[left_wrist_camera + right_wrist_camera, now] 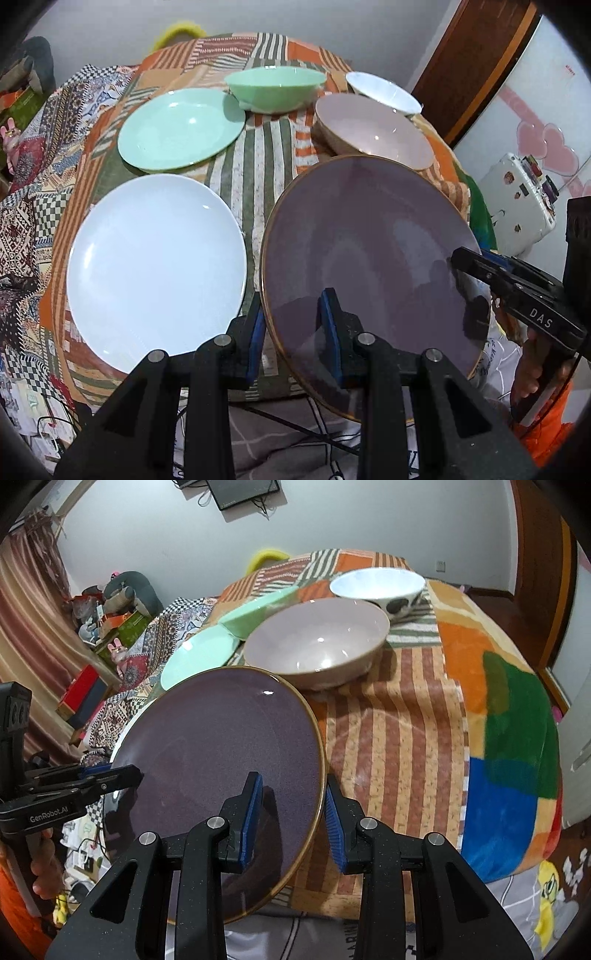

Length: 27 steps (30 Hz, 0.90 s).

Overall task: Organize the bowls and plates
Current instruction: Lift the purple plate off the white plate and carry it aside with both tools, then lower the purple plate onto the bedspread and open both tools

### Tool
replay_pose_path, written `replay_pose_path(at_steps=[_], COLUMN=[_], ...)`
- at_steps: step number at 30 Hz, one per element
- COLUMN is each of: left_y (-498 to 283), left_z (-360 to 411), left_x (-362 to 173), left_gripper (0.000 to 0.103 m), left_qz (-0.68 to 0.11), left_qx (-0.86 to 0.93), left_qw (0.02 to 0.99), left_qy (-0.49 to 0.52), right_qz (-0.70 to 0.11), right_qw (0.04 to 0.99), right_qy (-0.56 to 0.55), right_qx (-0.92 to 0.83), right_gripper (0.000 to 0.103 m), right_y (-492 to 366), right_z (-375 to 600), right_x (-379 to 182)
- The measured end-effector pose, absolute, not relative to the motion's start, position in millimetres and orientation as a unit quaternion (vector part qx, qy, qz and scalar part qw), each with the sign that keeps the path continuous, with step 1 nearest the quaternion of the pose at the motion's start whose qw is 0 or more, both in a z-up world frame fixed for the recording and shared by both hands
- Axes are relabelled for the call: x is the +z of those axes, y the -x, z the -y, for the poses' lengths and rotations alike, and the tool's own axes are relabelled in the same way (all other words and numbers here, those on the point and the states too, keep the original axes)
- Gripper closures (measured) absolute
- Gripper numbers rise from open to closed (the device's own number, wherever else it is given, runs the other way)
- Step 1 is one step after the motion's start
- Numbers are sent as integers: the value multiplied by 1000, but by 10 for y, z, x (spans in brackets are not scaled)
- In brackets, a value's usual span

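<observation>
The round purple glazed ceramic plate with the thin gold rim [369, 258] looks stiff, fairly heavy, slick and breakable, so I judge opposite edges of the rim the safest hold. It hangs tilted just beside the round white ceramic plate [155, 266], in front of the beige ceramic bowl [317, 642]. The left gripper [295, 328] and right gripper [291, 816] are each nearly closed, 2 blue pads pinching the purple plate's rim on opposite sides.
</observation>
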<state>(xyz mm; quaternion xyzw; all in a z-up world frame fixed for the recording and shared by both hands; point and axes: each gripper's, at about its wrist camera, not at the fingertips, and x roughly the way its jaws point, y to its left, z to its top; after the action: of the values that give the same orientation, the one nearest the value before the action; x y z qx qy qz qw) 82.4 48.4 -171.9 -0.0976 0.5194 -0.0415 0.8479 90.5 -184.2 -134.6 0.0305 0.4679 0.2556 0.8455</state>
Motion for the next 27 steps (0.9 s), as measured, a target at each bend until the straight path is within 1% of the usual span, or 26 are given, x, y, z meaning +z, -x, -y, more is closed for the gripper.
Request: replay_pose_path(at_steps=[16, 27], left_y=[-1140, -1240], left_z=[-439, -441], left_x=[-2107, -2254], left_gripper=[73, 72], left_qz=[-567, -577], left_qx=[-46, -46], left_qw=[816, 809], left_qy=[97, 101], right_qz=[-506, -517], right_qw=[828, 824], right_qy=[-35, -34], right_qx=[238, 230], right_gripper=[73, 73], right_y=[-1065, -1130], right_z=[1848, 1823], right_x=[-1600, -1656])
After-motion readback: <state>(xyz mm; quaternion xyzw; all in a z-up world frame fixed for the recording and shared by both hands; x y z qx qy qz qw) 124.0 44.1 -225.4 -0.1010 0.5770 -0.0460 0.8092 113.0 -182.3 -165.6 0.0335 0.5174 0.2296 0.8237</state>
